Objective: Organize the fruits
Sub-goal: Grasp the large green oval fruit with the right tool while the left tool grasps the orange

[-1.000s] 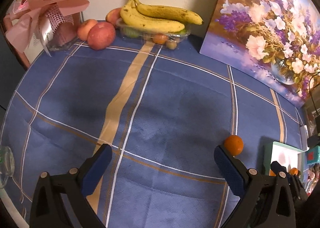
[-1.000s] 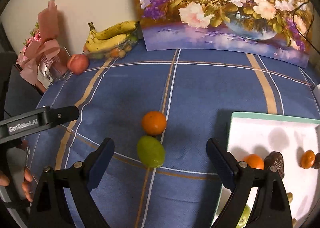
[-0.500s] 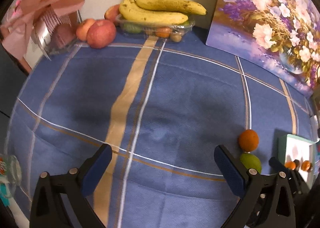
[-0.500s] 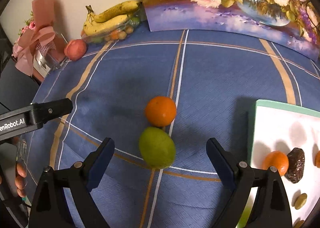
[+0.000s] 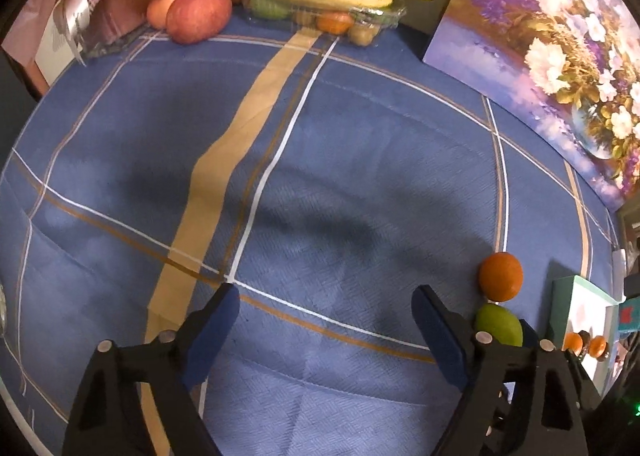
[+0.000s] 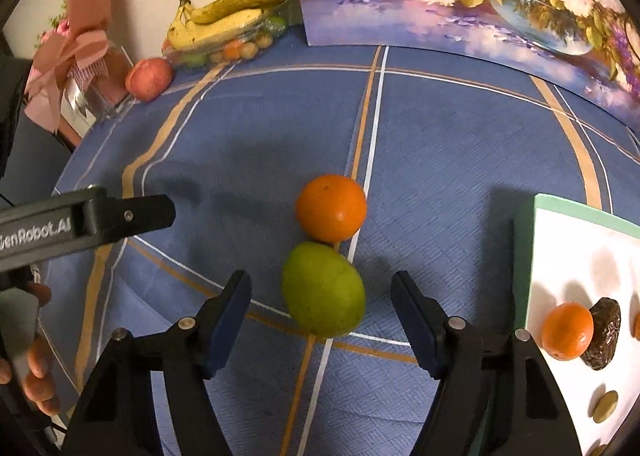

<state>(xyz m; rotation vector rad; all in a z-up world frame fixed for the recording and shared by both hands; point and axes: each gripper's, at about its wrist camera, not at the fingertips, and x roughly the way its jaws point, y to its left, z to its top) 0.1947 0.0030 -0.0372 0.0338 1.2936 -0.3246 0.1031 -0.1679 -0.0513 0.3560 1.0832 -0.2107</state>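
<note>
Left tool [image 5: 324, 312] is wide open over bare blue counter [image 5: 340, 183], gripping nothing, lots of free cloth around it. Right tool [image 6: 320, 306] is spread too, one green fruit [image 6: 323, 290] between its fingers, untouched, touching one orange [image 6: 331, 207] just beyond. Tray [image 6: 524, 256] edge sits right, holding another small orange [image 6: 567, 331].

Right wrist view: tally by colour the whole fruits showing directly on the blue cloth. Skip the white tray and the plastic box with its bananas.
orange fruit: 1
green fruit: 1
red apple: 1
Total: 3
</note>
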